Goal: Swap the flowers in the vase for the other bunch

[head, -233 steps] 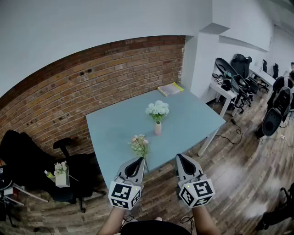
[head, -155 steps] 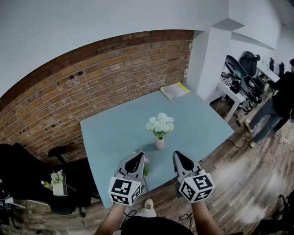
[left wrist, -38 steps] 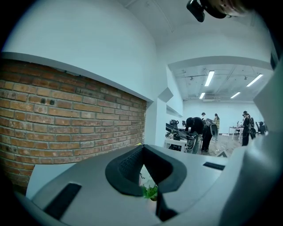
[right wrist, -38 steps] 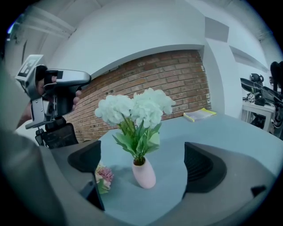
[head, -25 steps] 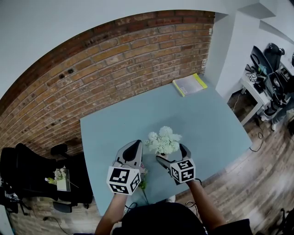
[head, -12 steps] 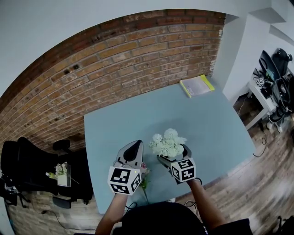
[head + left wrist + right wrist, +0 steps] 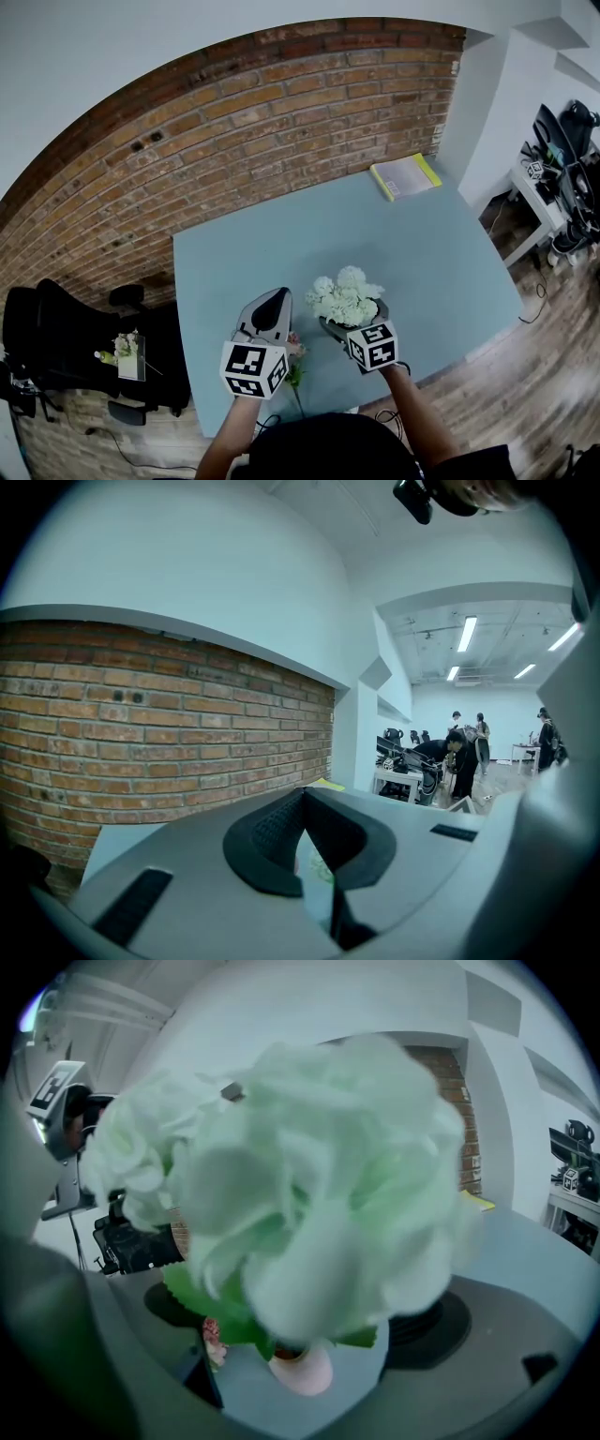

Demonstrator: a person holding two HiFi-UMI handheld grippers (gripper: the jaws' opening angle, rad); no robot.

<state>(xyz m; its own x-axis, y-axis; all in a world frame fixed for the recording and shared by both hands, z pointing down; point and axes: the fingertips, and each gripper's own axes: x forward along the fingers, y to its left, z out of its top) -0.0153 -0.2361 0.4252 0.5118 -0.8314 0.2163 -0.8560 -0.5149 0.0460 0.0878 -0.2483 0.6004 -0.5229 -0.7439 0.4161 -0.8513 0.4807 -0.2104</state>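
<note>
White flowers in vase, right gripper around, pink bunch beside

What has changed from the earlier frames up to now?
The person came up to the table. The right tongs moved forward and now stand open around the white bunch over the vase. Unchanged: the left tongs stay shut on the pink bunch; the vase keeps its place.

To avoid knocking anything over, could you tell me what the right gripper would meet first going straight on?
Probably the white flowers: they sit between the open jaws of the right gripper, above the pink vase.
</note>
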